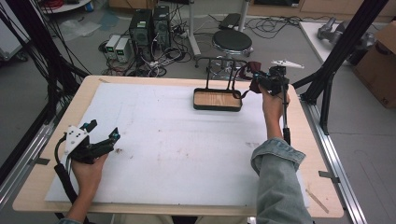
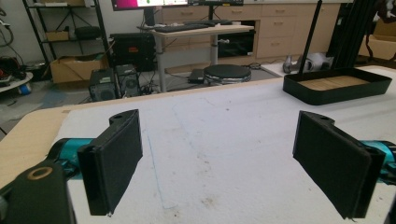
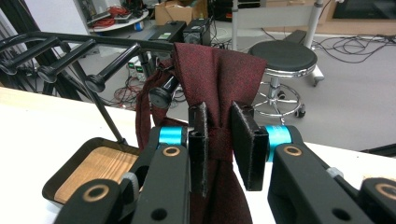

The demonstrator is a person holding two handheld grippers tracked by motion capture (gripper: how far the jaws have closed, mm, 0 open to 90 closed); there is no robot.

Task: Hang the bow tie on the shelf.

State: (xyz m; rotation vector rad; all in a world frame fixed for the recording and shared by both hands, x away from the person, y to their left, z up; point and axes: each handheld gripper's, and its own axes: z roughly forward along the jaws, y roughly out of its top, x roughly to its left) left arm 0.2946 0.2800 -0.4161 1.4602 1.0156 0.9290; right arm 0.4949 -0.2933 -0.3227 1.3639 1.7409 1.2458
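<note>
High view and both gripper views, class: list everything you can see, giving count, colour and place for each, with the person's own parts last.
Table: one, light wood, under a white mat.
Tray: one, black with wooden floor, far right of mat.
Rack: one, black pegged bars, rising from the tray.
Cloth: one, dark red, draped over the rack.
Stool: one, black seat, floor beyond table.
Computer towers: two, black, floor.
Left gripper: open, near left, low over the mat.
Right gripper: shut on the cloth.
</note>
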